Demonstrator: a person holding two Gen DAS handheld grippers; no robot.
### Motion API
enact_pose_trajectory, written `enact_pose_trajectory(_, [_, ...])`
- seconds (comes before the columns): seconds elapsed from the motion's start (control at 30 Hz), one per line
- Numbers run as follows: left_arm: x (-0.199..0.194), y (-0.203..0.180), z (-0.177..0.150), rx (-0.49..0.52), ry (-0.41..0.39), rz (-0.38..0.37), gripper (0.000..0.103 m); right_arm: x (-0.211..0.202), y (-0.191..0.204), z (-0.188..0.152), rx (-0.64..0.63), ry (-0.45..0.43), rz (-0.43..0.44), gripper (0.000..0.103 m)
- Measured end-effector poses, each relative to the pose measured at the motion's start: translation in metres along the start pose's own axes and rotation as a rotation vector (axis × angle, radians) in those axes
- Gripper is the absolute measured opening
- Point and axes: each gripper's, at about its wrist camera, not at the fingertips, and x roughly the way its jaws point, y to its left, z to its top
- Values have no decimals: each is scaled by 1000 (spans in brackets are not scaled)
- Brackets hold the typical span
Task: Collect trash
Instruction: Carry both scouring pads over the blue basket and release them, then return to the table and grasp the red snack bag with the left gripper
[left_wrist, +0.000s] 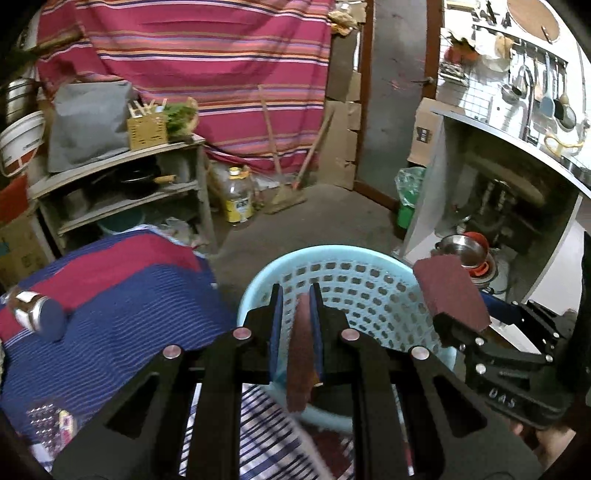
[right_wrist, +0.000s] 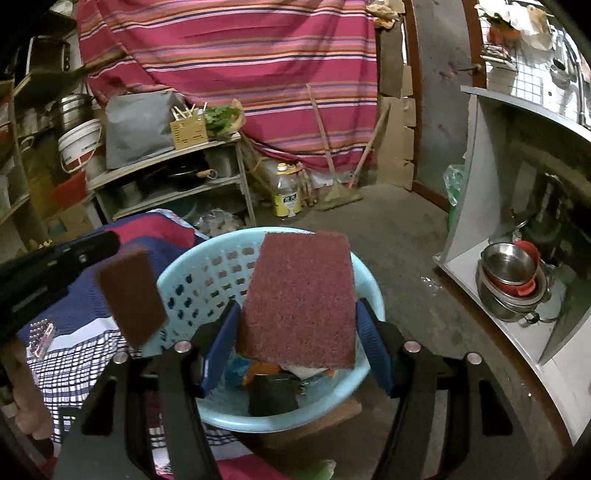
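My left gripper (left_wrist: 295, 291) is shut on a thin maroon scouring pad (left_wrist: 300, 354), seen edge-on between its blue pads. It hangs over the light blue perforated basket (left_wrist: 332, 250). To its right, my right gripper (left_wrist: 461, 332) holds a second, wider maroon scouring pad (left_wrist: 450, 295) above the basket's right rim. In the right wrist view that wide pad (right_wrist: 299, 295) lies flat between the fingers of my right gripper (right_wrist: 295, 304), over the basket (right_wrist: 221, 238). The left gripper (right_wrist: 114, 251) with its pad (right_wrist: 131, 295) is at the left. Dark and orange trash (right_wrist: 273, 391) lies in the basket's bottom.
A blue and red striped cloth (left_wrist: 122, 295) with a metal can (left_wrist: 37, 314) and a blister pack (right_wrist: 40, 336) lies to the left. Behind are a shelf rack (left_wrist: 122, 192), a yellow oil bottle (left_wrist: 238, 199) and a broom (left_wrist: 288, 192). A counter with steel bowls (left_wrist: 465, 251) stands to the right.
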Motion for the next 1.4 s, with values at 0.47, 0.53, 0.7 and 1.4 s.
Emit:
enact_pose_trajectory(0.47, [-1, 20, -14, 2, 7, 129, 75, 23, 4, -9, 19, 43, 4, 63])
enact_pose_trajectory(0.53, [-14, 37, -18, -26, 5, 152, 83, 27, 13, -9, 10, 47, 9, 64])
enact_pose_trajectory(0.7, [-49, 79, -27, -71, -8, 234, 95, 38, 32, -4, -22, 46, 6, 64])
enact_pose_trajectory(1.4, [-166, 255, -113, -223, 43, 554, 97, 13, 136, -11, -88, 23, 50, 92])
